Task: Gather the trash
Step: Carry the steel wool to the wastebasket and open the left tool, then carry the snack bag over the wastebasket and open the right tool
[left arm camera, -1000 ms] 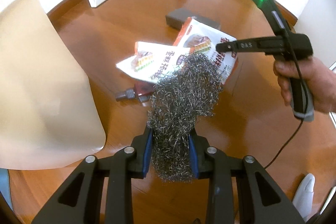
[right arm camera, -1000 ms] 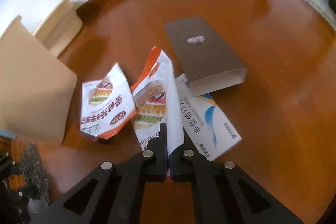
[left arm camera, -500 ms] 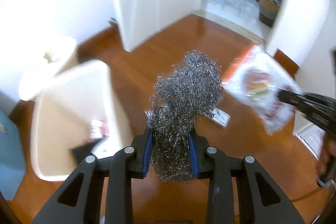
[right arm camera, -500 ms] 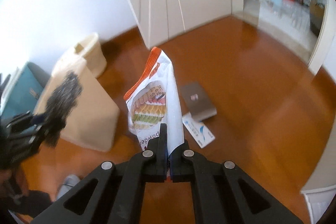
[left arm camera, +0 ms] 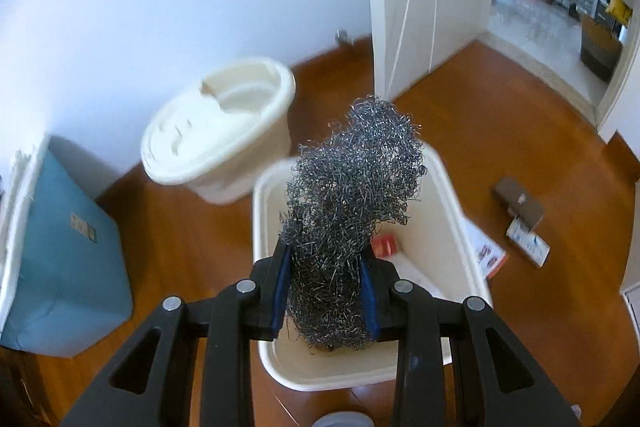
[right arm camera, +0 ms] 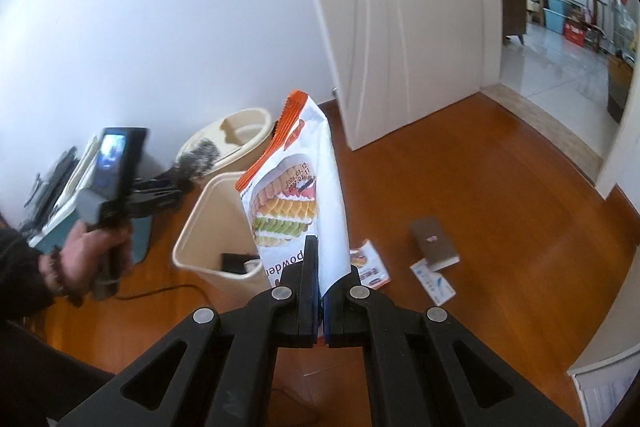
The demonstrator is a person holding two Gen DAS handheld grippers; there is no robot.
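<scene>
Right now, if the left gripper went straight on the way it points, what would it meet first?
Probably the open cream rectangular waste bin: the left gripper, shut on a grey steel-wool scourer, points down into its opening, towards the trash inside. Depth is uncertain.

steel wool: silvery grey
open bin: cream
snack bag: white, orange edge, rainbow cake print
floor: glossy reddish-brown wood

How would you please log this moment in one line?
left gripper: shut on steel wool, above bin | right gripper: shut on snack bag
</scene>
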